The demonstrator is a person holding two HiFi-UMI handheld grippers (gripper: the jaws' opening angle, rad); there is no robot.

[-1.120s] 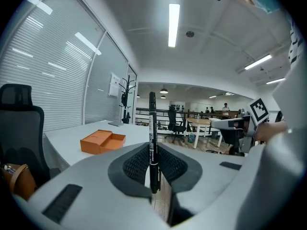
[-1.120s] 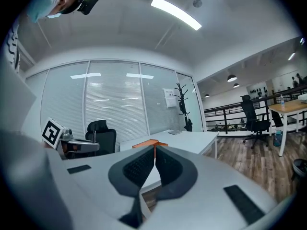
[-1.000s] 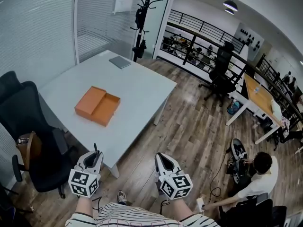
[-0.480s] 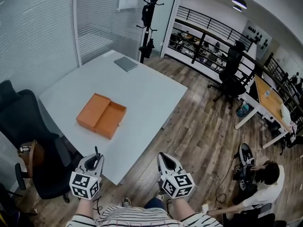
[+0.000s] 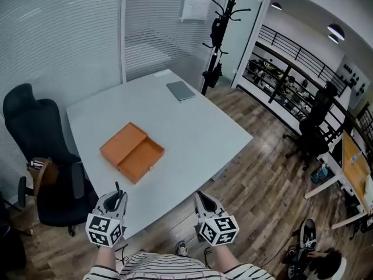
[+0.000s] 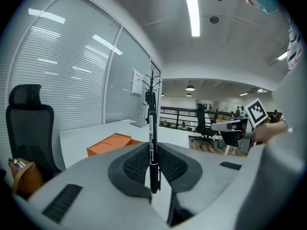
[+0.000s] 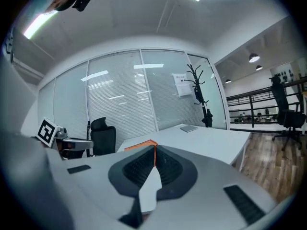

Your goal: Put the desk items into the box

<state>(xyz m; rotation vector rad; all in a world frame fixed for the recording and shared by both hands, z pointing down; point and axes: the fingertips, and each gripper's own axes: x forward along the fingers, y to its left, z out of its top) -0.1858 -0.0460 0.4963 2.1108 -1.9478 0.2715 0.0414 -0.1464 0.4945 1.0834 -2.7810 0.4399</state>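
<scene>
An open orange box [image 5: 132, 152] with its lid beside it lies on the white table [image 5: 192, 127]; it also shows as an orange box [image 6: 108, 143] in the left gripper view and an orange edge of the box [image 7: 139, 145] in the right gripper view. My left gripper [image 5: 117, 198] is shut on a black pen [image 6: 152, 143] that stands upright between its jaws, the pen's tip [image 5: 118, 186] poking up in the head view. My right gripper [image 5: 201, 200] is shut with nothing in it. Both hang at the near table edge.
A grey notebook [image 5: 180, 90] lies at the table's far side. A black office chair [image 5: 41, 150] with a brown bag [image 5: 42, 174] stands left of the table. A coat stand [image 5: 217, 28] and glass walls lie beyond. Wooden floor [image 5: 274, 179] spreads to the right.
The view has shifted toward the table: the table and orange box now sit closer and more central. Both grippers keep the same pose, the pen still held in the left one.
</scene>
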